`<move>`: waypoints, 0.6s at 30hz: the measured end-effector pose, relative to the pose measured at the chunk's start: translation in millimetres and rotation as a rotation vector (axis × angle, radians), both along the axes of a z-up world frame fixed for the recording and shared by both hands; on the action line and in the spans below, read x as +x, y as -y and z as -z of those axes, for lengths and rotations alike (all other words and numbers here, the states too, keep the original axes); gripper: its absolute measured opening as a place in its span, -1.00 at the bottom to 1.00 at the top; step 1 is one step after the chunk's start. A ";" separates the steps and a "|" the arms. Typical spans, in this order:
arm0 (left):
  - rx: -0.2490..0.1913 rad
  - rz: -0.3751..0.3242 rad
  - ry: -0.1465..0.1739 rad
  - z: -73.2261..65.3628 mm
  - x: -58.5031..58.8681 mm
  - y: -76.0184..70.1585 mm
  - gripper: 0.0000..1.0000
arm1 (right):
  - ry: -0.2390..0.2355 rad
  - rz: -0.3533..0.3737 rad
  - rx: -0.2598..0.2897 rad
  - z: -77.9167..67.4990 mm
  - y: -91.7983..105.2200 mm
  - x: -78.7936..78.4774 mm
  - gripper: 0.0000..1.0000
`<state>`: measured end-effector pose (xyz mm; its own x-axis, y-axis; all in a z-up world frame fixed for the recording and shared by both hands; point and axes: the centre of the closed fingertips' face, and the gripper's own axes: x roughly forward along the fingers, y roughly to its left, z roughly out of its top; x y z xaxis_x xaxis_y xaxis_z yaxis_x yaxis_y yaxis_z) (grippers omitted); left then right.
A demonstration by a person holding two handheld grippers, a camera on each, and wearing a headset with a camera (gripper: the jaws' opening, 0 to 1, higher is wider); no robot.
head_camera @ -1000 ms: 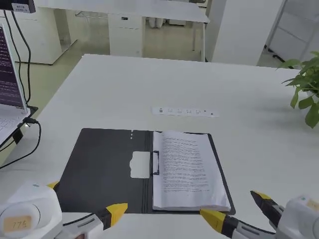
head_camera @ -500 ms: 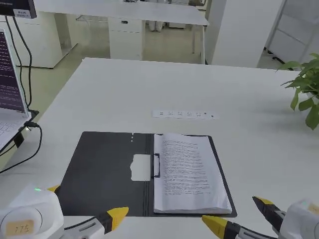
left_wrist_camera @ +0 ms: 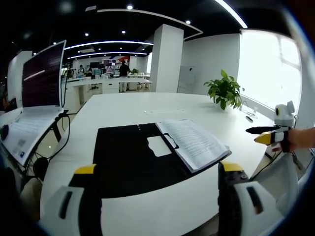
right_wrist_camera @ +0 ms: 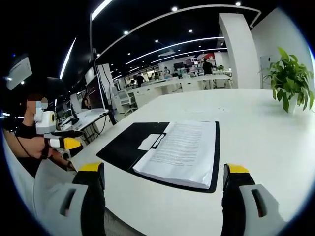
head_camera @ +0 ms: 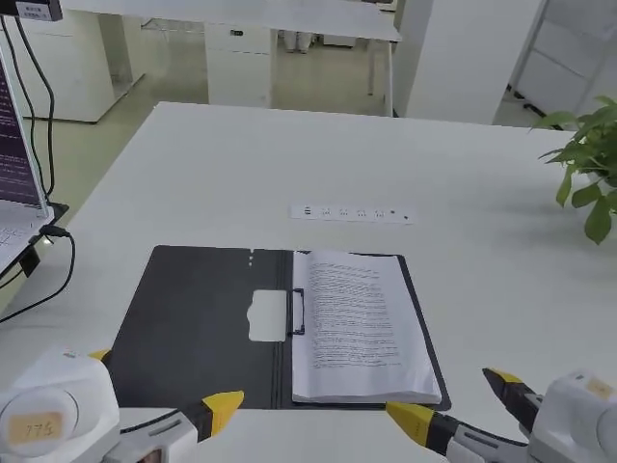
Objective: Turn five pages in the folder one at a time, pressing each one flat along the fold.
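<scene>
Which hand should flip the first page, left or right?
Probably right. The right hand-held gripper hangs open by the near corner of the white printed paper stack, while the left hand-held gripper sits by the bare cover of the black folder.

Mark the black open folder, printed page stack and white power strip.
black open folder (head_camera: 193,328), head view, bare left cover.
printed page stack (head_camera: 357,323), head view, top sheet's middle.
white power strip (head_camera: 352,212), head view, its middle.

An open-plan office: long white desks (head_camera: 241,17), a laptop (left_wrist_camera: 44,73), a potted plant (right_wrist_camera: 290,78), ceiling strip lights (right_wrist_camera: 167,47).
</scene>
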<state>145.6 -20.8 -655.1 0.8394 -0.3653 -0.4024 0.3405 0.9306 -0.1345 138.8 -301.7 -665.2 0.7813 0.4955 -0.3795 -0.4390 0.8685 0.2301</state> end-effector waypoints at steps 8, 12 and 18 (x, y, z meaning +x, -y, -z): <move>0.003 0.002 0.000 0.0 -0.2 0.4 0.99 | -0.005 -0.004 -0.006 3.2 0.6 -2.2 1.00; 0.003 0.004 -0.001 0.5 -0.2 0.7 0.99 | -0.006 -0.001 0.005 3.0 0.1 -2.9 1.00; 0.006 0.010 0.004 -0.4 -0.4 2.6 0.99 | 0.006 0.001 0.012 0.6 -0.1 -2.9 1.00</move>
